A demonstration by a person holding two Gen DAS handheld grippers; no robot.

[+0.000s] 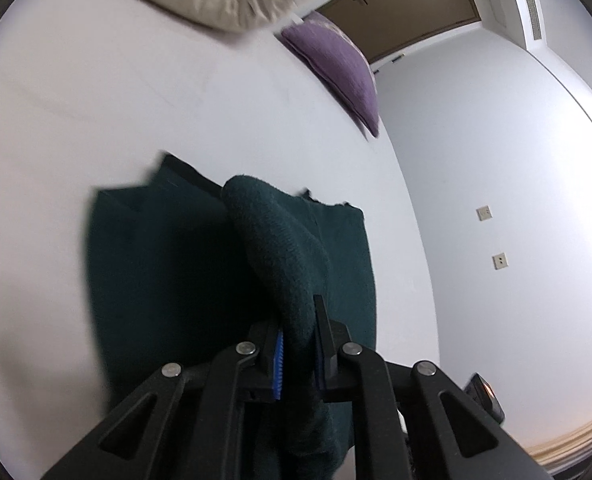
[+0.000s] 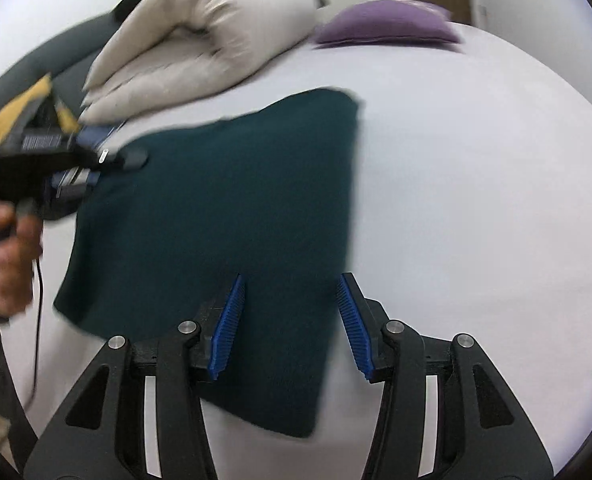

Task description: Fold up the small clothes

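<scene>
The dark green garment (image 2: pixel 224 216) lies flat on the white bed (image 2: pixel 475 200), directly ahead of both tools. The left hand-held gripper (image 1: pixel 297 354) is clamped narrow on a raised fold of it, likely to carry that edge across. The right hand-held gripper (image 2: pixel 290 320) stands partly open, empty, straddling the near edge.

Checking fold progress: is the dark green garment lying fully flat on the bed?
No. The left gripper pinches a raised fold of the green garment; the rest lies spread on the white bed.
</scene>
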